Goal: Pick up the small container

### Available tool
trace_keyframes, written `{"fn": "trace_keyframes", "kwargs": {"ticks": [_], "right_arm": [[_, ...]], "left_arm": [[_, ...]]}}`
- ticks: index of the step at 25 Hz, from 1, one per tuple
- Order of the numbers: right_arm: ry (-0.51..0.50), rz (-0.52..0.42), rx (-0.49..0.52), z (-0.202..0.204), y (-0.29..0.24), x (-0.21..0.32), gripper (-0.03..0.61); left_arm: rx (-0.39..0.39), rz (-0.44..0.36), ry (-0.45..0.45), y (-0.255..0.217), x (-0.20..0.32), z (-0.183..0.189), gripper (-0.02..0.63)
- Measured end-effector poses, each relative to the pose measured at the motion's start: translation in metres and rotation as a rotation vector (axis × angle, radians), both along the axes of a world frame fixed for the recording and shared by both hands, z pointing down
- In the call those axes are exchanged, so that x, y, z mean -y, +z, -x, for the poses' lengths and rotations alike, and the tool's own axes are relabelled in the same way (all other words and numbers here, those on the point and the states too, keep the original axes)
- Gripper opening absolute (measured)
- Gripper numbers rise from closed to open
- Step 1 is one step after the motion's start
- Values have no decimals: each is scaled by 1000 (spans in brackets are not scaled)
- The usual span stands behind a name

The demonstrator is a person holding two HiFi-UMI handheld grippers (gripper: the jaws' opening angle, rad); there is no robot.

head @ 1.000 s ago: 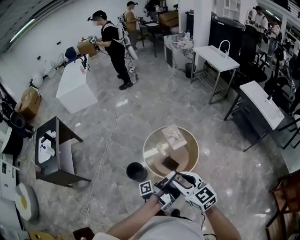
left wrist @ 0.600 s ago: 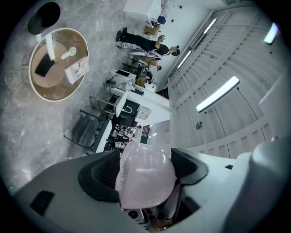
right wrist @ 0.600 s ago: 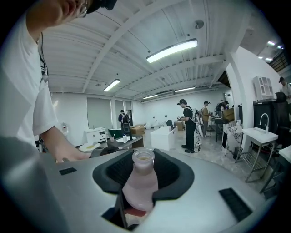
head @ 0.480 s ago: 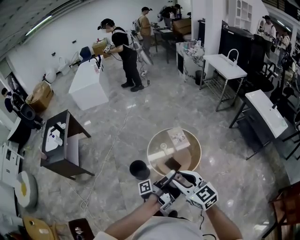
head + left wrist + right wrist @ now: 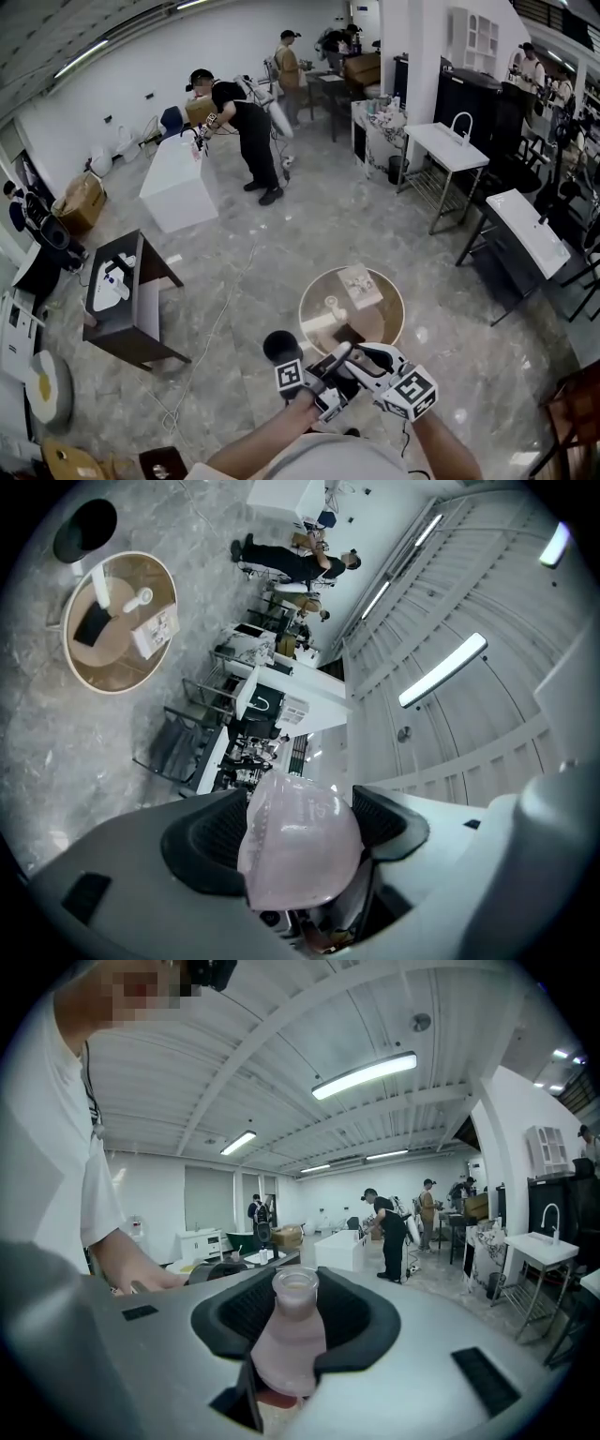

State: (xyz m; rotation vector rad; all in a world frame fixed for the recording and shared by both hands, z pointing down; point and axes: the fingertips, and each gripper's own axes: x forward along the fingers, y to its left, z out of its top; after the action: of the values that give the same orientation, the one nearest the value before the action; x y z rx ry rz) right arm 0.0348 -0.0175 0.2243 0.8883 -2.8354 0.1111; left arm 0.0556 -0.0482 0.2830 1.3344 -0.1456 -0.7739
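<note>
Currently the bottle (image 5: 289,1344) reads as small, frosted pink and translucent, with a narrow open neck on top and a fat rounded body; something red shows under its base in the right gripper view. The right gripper (image 5: 305,1314) has its jaws at a middling width, clamped on the body, with the neck poking above the pads. The left gripper (image 5: 302,829) is likewise closed on a pink rounded body that fills the gap between its pads. In head view both sets of tips meet at one spot low centre, so the bottle hangs in the air off the table (image 5: 402,314), by its near rim. Versus a second ago, the grippers are paired the same way at the same spot in head view. The table and bin (image 5: 280,345) look a bit smaller and have slid right, and the person in black (image 5: 246,131) at the white counter (image 5: 178,187) now bends over it. Clearance: beyond the jaws is the round table, carrying a flat box (image 5: 361,286), a dark square (image 5: 347,334) and a small white item (image 5: 330,303). The bin sits just beside the rim, left of the jaws. Marble floor (image 5: 281,244) runs all round past that, and a dark side table (image 5: 150,319) stands well apart to the left.
</note>
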Motion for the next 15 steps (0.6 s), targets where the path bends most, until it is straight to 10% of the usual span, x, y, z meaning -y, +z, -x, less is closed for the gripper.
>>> {"fn": "trace_keyframes", "kwargs": {"ticks": [15], "right_arm": [[53,-23,0,40,-3,4,150]], "left_arm": [[-9,-7,46,-3,3,38,362]]}}
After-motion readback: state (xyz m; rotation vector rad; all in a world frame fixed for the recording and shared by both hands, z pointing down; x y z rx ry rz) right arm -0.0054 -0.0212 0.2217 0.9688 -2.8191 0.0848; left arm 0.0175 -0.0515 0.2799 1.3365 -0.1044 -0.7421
